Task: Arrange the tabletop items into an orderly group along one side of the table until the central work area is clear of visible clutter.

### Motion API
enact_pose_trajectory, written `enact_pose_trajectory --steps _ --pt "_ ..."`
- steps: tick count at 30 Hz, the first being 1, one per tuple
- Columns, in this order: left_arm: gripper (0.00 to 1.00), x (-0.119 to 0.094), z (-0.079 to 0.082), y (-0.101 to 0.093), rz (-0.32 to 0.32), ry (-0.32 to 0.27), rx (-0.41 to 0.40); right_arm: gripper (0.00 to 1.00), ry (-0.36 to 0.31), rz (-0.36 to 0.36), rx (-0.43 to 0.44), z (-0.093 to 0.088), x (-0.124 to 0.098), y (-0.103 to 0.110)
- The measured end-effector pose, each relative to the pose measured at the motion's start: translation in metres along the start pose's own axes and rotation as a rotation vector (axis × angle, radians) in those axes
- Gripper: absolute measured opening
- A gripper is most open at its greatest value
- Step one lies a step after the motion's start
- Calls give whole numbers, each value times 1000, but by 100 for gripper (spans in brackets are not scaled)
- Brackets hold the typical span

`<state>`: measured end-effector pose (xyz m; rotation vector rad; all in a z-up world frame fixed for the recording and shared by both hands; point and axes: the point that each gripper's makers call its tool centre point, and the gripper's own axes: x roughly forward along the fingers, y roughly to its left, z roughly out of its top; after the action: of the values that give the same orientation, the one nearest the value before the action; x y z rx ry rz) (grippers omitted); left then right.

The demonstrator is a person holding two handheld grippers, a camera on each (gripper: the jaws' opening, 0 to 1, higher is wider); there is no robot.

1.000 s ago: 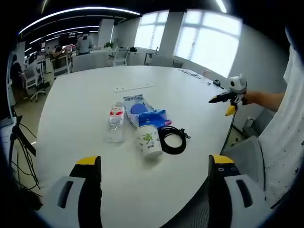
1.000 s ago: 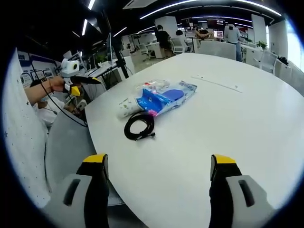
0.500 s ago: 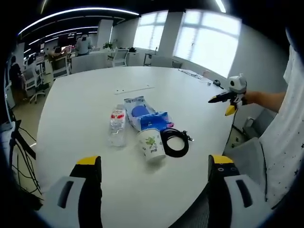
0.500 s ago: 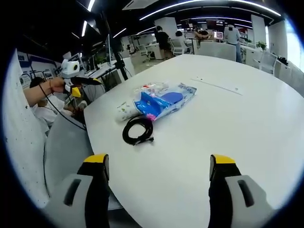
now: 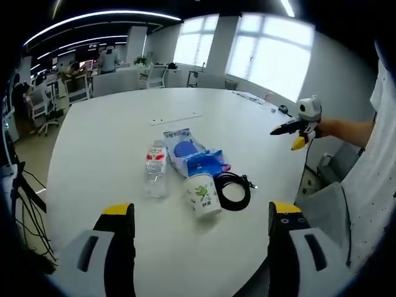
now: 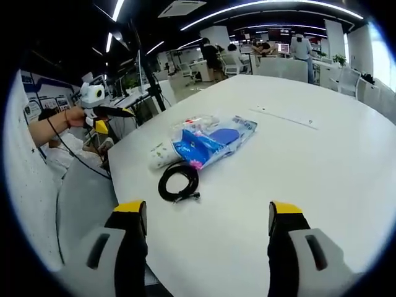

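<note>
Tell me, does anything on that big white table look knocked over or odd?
Yes. The clear plastic water bottle lies flat on its side, and the white paper cup with green print is tipped over beside the blue-and-clear plastic bag. A coiled black cable sits loose next to the cup. No spill is visible.

From my left gripper [image 5: 201, 216], jaws spread wide over the white table [image 5: 99, 136], I see a cluster at twelve o'clock: a clear water bottle [image 5: 155, 170] lying flat, a blue-and-white packet [image 5: 193, 153] beside it, a paper cup [image 5: 203, 193] on its side, and a coiled black cable [image 5: 232, 190] touching the cup. The right gripper [image 5: 298, 124] hangs at two o'clock off the table edge
</note>
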<state>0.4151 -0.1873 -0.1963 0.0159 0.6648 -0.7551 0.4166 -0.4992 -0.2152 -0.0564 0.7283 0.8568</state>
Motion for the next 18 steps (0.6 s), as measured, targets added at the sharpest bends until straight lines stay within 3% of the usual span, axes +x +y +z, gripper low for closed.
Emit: enact_pose_trajectory --steps 18 --pt "86 25 23 8 -18 -24 14 72 -20 -13 11 27 29 -10"
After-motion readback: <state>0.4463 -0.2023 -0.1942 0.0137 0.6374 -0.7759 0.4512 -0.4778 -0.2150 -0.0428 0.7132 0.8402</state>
